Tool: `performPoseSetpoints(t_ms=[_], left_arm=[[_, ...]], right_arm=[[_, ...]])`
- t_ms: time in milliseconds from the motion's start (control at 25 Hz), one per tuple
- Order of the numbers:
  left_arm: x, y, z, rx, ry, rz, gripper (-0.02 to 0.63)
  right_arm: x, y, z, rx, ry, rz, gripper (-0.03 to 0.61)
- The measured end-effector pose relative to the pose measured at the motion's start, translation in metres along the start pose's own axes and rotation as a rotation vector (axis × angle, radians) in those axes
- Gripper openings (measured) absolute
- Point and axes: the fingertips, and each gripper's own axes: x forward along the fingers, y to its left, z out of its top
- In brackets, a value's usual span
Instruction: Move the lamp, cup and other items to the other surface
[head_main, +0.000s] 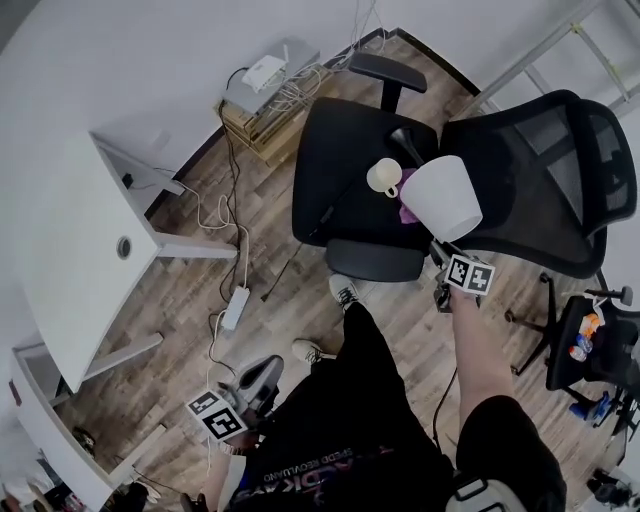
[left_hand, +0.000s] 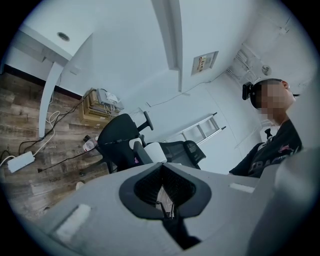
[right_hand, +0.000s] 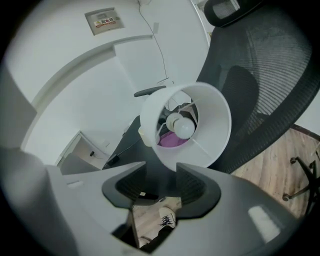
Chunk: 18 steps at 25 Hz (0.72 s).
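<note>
Where the lamp lies: the lamp (head_main: 440, 200) is on the black chair seat (head_main: 335, 170), close to the mesh backrest (head_main: 540, 170). It is tipped so that the open mouth of its white shade, with the bulb inside, faces the right tongs.
Cup: the pale cup (head_main: 384, 177) stands on the same seat, just beside the shade.
Other item: something purple (head_main: 408, 210) lies under the shade's edge; I cannot tell what it is.
Right gripper: the right gripper (right_hand: 162, 175) has its jaws spread and pinches nothing. The shade's lower rim is just ahead of the tips, and only floor and a shoe show in the gap.
Left gripper: the left gripper (left_hand: 161, 167) hangs low beside the person's leg, jaws pressed together and empty.
Desk: the white desk (head_main: 70, 260) stands well apart at the left, with no task items visible on it.
Step in hand: judged only, this fits either a lamp just let go on the chair or one about to be taken off for the desk.
Next move: whichever it is, the tipped shade calls for a slow, careful hand.
</note>
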Motion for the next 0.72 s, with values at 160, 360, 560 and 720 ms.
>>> performPoseSetpoints(t_ms=[160,360,560,720], left_arm=[[-0.014,-0.006,0.010,0.016,-0.038,-0.021,-0.003],[-0.030,-0.012,0.023,0.047,-0.106,-0.037,-0.003],[-0.051,-0.018,0.034,0.065,-0.182,-0.039,-0.003],[-0.087,-0.015,0.049,0.087,-0.301,-0.008,-0.003]], right_arm=[[-0.023,0.007,0.010,-0.014,-0.035,-0.016,0.184],[-0.056,0.043,0.050,-0.055,-0.155,0.058,0.164],[-0.100,0.168,0.074,-0.235,-0.235,0.321,0.117],[-0.105,0.321,0.051,-0.383,-0.183,0.619,0.101]])
